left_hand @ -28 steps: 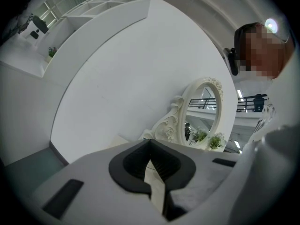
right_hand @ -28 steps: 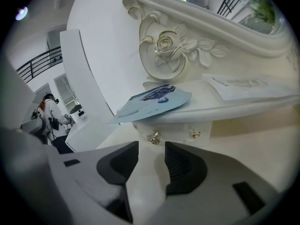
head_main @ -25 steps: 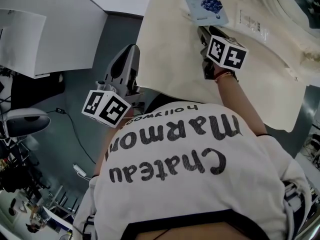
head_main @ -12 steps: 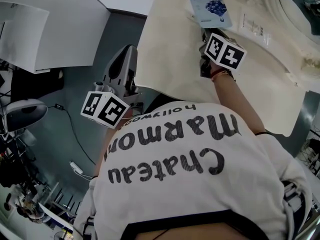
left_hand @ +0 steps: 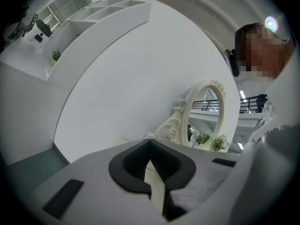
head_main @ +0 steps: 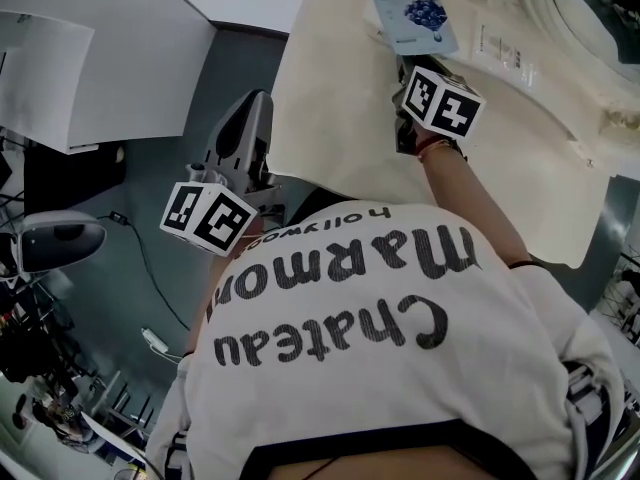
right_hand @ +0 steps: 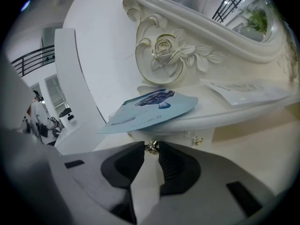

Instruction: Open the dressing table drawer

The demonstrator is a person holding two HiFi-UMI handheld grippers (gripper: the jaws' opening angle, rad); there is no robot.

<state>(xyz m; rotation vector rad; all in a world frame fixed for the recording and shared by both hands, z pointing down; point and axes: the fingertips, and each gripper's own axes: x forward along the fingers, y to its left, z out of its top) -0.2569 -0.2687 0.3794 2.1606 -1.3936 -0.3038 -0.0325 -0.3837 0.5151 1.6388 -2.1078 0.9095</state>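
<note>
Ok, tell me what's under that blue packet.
Tabletop edge, then the drawer front and its metal knob; the right gripper has just been closing its jaws and pinches it. The drawer's inside is hidden.

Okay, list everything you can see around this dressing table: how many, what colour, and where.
dressing table: one, cream, upper right of the head view
mirror: one, ornate cream frame, at the table's back
sachet: one, blue, on the tabletop, overhanging its front edge
drawer knob: two, metallic, on the table's front below the sachet; the second sits further right
white furniture: pale panels, left of the table
floor: grey
shirt: one, white with black print, on the person
left gripper: grey, jaws together, empty, left of the table
right gripper: grey, jaws have just been closing, pads on the first knob
</note>
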